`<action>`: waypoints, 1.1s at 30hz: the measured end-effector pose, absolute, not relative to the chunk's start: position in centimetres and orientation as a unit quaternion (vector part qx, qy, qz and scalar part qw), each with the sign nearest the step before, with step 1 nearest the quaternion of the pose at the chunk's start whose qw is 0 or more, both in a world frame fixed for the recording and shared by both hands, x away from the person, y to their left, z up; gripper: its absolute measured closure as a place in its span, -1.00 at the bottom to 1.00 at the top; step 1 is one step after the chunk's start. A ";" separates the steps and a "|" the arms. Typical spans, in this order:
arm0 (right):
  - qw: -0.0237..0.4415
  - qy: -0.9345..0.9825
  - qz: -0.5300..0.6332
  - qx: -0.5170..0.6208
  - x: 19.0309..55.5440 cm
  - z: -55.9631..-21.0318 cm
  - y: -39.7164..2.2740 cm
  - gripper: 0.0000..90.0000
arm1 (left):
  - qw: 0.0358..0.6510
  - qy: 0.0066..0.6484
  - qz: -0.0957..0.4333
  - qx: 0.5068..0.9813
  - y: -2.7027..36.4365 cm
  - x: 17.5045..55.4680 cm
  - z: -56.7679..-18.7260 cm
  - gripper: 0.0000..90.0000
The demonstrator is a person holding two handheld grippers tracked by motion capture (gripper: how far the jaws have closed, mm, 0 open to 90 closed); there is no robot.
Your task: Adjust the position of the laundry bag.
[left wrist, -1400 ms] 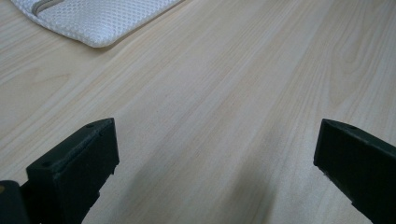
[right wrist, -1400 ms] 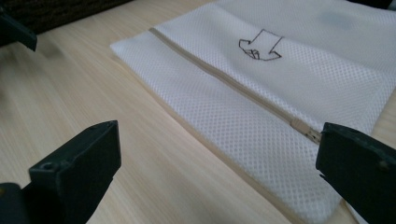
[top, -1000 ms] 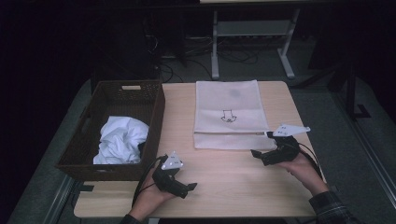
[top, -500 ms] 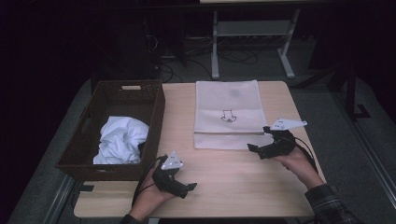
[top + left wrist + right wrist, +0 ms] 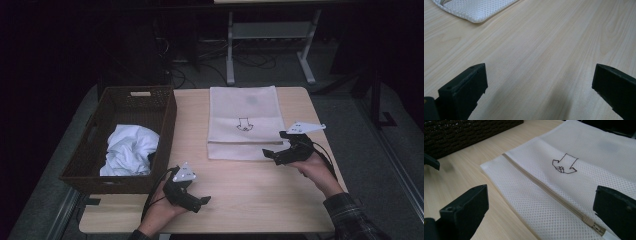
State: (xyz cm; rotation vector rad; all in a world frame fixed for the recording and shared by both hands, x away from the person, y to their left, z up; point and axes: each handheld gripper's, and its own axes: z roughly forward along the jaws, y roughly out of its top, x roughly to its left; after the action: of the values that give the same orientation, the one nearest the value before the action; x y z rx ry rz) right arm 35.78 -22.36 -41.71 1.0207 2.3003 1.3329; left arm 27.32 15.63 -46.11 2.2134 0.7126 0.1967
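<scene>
White mesh laundry bag (image 5: 243,121) flat on the pale wooden table (image 5: 260,200), right gripper (image 5: 276,153) at its near edge.

Right jaws gape, empty, over the beige zipper (image 5: 544,188), which runs crosswise along the near hem, pull toward this gripper's right jaw. Left gripper (image 5: 198,202), also spread and empty, rests farther off beside the dark wicker basket (image 5: 95,152).

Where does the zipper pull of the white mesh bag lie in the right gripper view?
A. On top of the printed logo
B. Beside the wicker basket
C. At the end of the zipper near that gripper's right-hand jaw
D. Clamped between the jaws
C: the zipper pull sits at the near end of the mesh bag, close to the right-hand jaw of the open right gripper, untouched.
</scene>
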 end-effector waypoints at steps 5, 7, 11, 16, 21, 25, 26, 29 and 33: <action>0.143 0.802 0.459 0.354 36.0 -42.0 -22.2 -1.00 | 0.393 0.280 0.077 0.873 15.6 27.3 -46.1 -1.00; 0.141 0.804 0.456 0.354 36.2 -41.9 -22.2 -1.00 | 0.392 0.280 0.077 0.873 15.6 27.3 -46.1 -1.00; 0.143 0.804 0.458 0.351 36.6 -41.5 -21.9 -1.00 | 0.393 0.280 0.077 0.873 15.6 27.3 -46.1 -1.00; 0.139 0.801 0.465 0.351 37.2 -41.3 -21.5 -1.00 | 0.393 0.280 0.076 0.873 15.6 27.3 -46.1 -1.00; 0.142 0.804 0.461 0.348 37.9 -41.2 -21.1 -1.00 | 0.392 0.280 0.076 0.873 15.5 27.3 -46.2 -1.00; 0.144 0.801 0.466 0.346 38.4 -41.2 -20.8 -1.00 | 0.392 0.280 0.075 0.873 15.5 27.3 -46.2 -1.00; 0.143 0.800 0.468 0.347 38.5 -41.2 -20.8 -1.00 | 0.392 0.281 0.075 0.873 15.5 27.3 -46.2 -1.00; 0.141 0.806 0.458 0.346 38.8 -41.4 -20.6 -1.00 | 0.391 0.281 0.075 0.873 15.5 27.3 -46.2 -1.00; 0.142 0.806 0.460 0.344 39.5 -41.3 -20.3 -1.00 | 0.389 0.280 0.076 0.875 15.4 27.2 -46.2 -1.00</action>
State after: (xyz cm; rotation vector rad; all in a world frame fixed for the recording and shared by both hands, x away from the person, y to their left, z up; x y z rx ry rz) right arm 39.49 -20.34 -41.29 0.9927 2.3270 1.3277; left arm 27.23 15.42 -46.19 2.2244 0.7118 0.1934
